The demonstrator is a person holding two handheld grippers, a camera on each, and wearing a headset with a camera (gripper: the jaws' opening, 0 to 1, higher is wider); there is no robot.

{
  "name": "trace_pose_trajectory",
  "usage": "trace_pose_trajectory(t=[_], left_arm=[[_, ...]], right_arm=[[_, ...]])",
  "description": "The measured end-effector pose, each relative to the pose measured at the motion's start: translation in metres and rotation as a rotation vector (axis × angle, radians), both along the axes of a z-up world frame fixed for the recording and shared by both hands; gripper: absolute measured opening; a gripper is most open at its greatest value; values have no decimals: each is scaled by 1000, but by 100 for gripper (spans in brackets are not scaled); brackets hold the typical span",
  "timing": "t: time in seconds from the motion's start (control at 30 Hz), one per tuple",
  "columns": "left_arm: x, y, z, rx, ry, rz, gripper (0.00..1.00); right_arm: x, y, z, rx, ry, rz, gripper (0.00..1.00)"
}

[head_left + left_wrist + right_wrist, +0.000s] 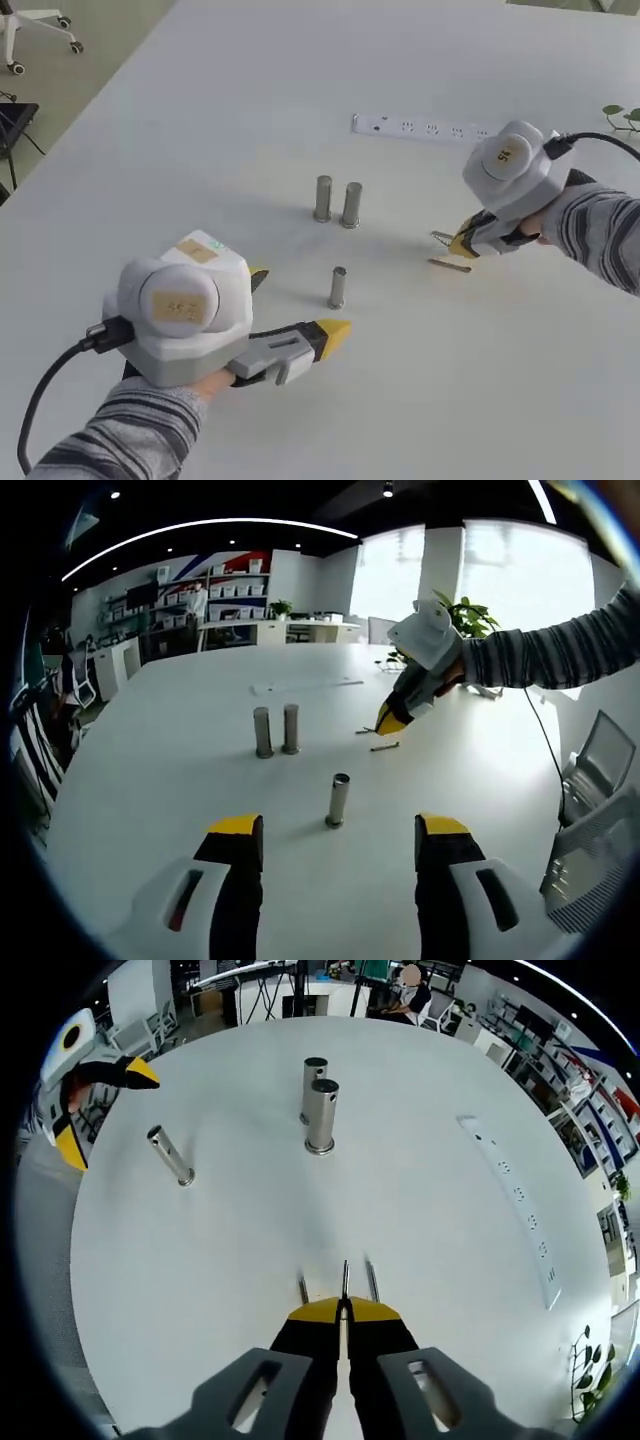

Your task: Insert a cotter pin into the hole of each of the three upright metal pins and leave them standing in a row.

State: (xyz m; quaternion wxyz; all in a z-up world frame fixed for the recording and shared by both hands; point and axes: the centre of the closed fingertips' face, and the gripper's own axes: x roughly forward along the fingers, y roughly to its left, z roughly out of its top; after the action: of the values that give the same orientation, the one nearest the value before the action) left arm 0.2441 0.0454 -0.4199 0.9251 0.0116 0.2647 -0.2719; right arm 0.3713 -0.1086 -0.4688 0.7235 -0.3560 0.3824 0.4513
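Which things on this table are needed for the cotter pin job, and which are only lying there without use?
For the job: near metal pin; two far metal pins; loose cotter pin on the table; held cotter pin in the shut right gripper; open left gripper.
Only lying about: power strip; plant.

Grey-striped sleeves point(150, 428); black cables point(42, 390)

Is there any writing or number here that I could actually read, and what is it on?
"45", as best it reads, tilted: round sticker on the right gripper.
Round label on the left gripper: print too blurred to read.
Square label on top of the same gripper: too blurred to read.
Power strip: no legible marking.
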Motion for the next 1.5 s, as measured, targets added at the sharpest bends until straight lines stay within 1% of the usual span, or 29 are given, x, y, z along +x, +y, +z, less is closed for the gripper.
trace_pose_trajectory(t=[0.03, 0.13, 0.17, 0.2, 0.23, 0.27, 0.3, 0.33, 0.37, 0.4, 0.47, 0.5, 0.53, 0.57, 0.6, 0.63, 0.7, 0.8, 0.9, 0.93, 0.97, 1.0, 1.03, 1.07, 1.1, 1.2, 1.3, 1.37, 1.5], left_arm=[[0, -1, 1, 4, -1, -4, 58], [-1, -2, 2, 8, 3, -12, 55], [-1, -3, 3, 9, 4, -18, 54], [-1, -4, 3, 11, 5, -22, 53], [-2, -5, 4, 11, 6, -26, 52], [-2, -6, 5, 6, 9, -27, 51], [-1, -8, 8, -7, 9, -29, 49], [-1, -9, 10, -13, 5, -30, 47], [0, -10, 12, -18, 1, -33, 45], [1, -11, 15, -29, 1, -32, 44], [3, -14, 19, -46, 6, -38, 42], [4, -14, 22, -57, 1, -36, 42], [5, -16, 25, -71, -6, -37, 42], [6, -17, 26, -85, -4, -35, 41], [6, -18, 28, -96, -5, -40, 39], [6, -21, 31, -109, -11, -51, 35], [7, -23, 34, -120, -21, -55, 29], [7, -27, 35, -133, -17, -67, 24], [5, -33, 35, -143, 2, -79, 21], [5, -34, 35, -148, 8, -81, 21], [4, -35, 35, -156, 14, -81, 20], [2, -37, 36, -169, 22, -85, 18], [1, -40, 37, -186, 28, -88, 16], [0, -42, 39, -208, 28, -94, 13], [-1, -44, 40, -232, 39, -89, 12], [-2, -45, 41, -254, 42, -85, 11], [-4, -47, 45, -297, 50, -88, 7], [-4, -47, 46, -308, 56, -89, 5], [-5, -48, 50, -326, 46, -83, 4]], right_arm=[[0, 2, 4, 15, -16, 2, 0], [-1, 7, 19, 45, -92, 44, 0], [-3, 9, 22, 56, -108, 60, 0], [-6, 12, 27, 71, -129, 73, 0], [-9, 14, 30, 80, -137, 88, 0], [-13, 16, 33, 88, -146, 102, 0], [-16, 19, 37, 98, -170, 121, 0], [-19, 22, 41, 104, -189, 142, 0], [-25, 27, 45, 114, -207, 180, 0], [-30, 30, 46, 126, -207, 199, 0], [-40, 39, 54, 180, -211, 204, 0], [-44, 41, 56, 194, -215, 214, 0], [-48, 43, 58, 198, -219, 218, 0], [-54, 47, 61, 204, -236, 247, 0], [-58, 50, 62, 207, -244, 265, 0], [-63, 53, 65, 201, -264, 294, 0], [-69, 56, 66, 193, -275, 308, 0], [-81, 64, 68, 184, -306, 370, 0], [-92, 69, 67, 170, -321, 425, 0], [-96, 71, 66, 171, -317, 432, 0], [-103, 74, 66, 187, -295, 436, 0], [-105, 75, 66, 191, -301, 439, 0], [-110, 78, 66, 192, -303, 459, 0], [-114, 79, 67, 191, -305, 467, 0], [-117, 82, 69, 199, -309, 471, 0], [-125, 89, 76, 225, -311, 487, 0], [-131, 95, 82, 235, -318, 518, 0], [-134, 97, 86, 241, -324, 527, 0], [-135, 101, 91, 244, -335, 539, 0]])
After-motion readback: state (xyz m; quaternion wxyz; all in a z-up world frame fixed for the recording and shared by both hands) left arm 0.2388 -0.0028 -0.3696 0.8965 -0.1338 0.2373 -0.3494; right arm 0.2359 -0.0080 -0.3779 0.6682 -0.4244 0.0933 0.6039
